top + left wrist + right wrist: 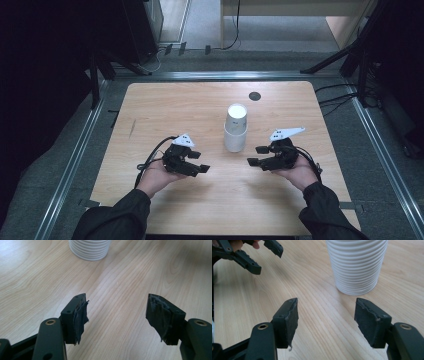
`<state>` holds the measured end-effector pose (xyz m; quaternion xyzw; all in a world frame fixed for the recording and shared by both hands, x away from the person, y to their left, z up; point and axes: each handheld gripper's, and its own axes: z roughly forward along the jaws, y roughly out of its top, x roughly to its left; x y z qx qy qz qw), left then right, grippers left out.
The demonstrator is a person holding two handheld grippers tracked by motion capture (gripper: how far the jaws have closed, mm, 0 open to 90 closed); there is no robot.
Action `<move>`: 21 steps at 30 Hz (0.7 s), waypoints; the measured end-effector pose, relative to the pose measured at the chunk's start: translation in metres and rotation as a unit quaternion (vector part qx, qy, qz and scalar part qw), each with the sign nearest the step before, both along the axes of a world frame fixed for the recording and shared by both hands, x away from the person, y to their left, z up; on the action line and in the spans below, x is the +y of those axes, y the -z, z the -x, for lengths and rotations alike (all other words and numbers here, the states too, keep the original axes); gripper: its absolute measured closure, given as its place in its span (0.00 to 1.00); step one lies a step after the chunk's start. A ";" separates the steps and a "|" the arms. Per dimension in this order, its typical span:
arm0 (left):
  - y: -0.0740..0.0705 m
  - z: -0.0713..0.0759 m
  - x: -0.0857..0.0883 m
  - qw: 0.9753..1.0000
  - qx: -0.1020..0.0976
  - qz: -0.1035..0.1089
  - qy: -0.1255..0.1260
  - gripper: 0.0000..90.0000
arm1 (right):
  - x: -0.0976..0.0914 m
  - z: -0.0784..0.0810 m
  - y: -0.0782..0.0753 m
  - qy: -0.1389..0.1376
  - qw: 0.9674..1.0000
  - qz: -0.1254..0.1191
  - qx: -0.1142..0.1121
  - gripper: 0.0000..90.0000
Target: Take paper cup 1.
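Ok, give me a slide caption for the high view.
Two hand-held grippers, left and right, open, flank stacked white cups on a wooden table.

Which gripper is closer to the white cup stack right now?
Right, by a little. The right gripper sits just right of the cup stack, jaws open and empty. The left gripper is left of it and slightly farther, jaws also apart, gripping nothing.

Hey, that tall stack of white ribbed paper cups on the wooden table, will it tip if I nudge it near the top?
Probably. The stack of white ribbed paper cups stands tall on a narrow base, so likely tippy. It looks light, and its ribbed walls should grip well.
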<state>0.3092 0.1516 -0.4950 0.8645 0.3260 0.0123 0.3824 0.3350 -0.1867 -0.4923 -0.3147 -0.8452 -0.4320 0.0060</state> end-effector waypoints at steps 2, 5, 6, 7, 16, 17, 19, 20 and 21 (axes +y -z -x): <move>0.000 -0.001 0.001 1.000 0.003 0.003 0.001 0.41 | 0.000 0.000 0.000 0.001 1.000 0.004 -0.003 0.40; 0.000 -0.001 0.004 1.000 -0.003 0.008 0.003 0.42 | -0.001 0.001 -0.001 -0.012 1.000 0.016 -0.016 0.47; 0.000 -0.001 0.004 1.000 -0.004 0.007 0.000 0.43 | -0.001 0.002 -0.001 -0.021 0.999 0.024 -0.031 0.51; 0.000 -0.001 0.004 1.000 0.001 0.007 -0.005 0.45 | 0.000 0.006 0.000 -0.037 0.997 0.039 -0.054 0.56; 0.000 0.003 0.003 1.000 -0.016 0.003 -0.005 0.45 | 0.006 0.007 0.000 -0.042 0.997 0.040 -0.044 0.55; -0.001 0.003 0.003 1.000 -0.011 0.002 -0.002 0.44 | 0.005 0.007 0.000 -0.039 0.998 0.039 -0.034 0.52; -0.001 0.002 0.002 1.000 -0.003 0.003 0.001 0.40 | 0.003 0.005 0.000 -0.032 0.999 0.033 -0.024 0.51; -0.002 0.002 0.002 1.000 -0.002 0.002 0.004 0.38 | 0.002 0.005 -0.001 -0.031 0.999 0.033 -0.023 0.51; -0.002 0.002 0.001 1.000 -0.003 0.000 0.007 0.38 | 0.002 0.005 -0.001 -0.034 0.999 0.032 -0.024 0.52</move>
